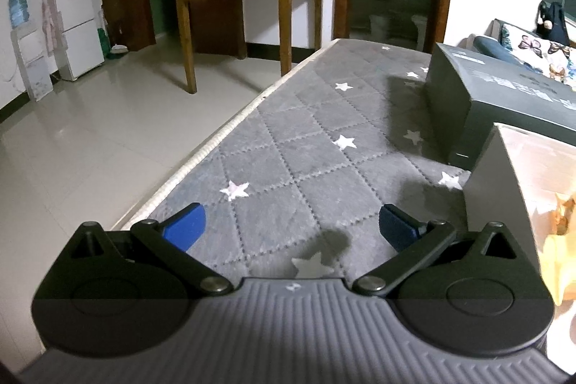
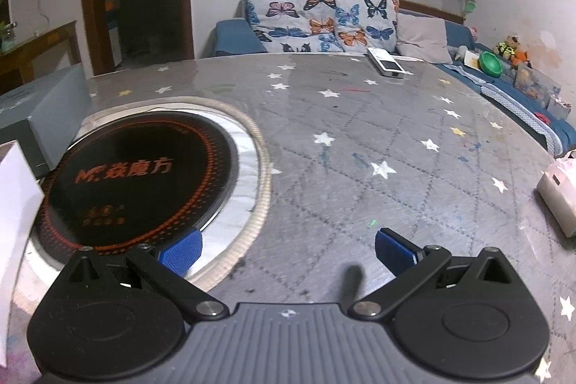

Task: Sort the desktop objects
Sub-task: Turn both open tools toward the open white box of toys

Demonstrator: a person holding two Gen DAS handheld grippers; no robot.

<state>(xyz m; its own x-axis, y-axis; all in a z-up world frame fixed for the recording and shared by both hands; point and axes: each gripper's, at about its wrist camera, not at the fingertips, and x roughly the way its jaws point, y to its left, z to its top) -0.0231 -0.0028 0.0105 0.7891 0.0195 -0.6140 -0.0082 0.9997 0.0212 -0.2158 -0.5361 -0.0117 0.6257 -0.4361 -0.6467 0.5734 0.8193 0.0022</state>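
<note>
Both claws are wide apart and hold nothing. The left claw is over the gray tabletop near a box. The right claw is by the round cooktop.

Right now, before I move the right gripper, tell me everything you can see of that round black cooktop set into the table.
The induction cooktop is a round, glossy black glass disc with a ring of orange dots and orange lettering across its middle. A shiny metal ring surrounds it, then a pale woven trim where the grey star-patterned table cover is cut away. It lies flat, recessed in the table, with nothing standing on it. The right gripper, jaws open, has its left pad over the near rim; contact is unclear.
</note>
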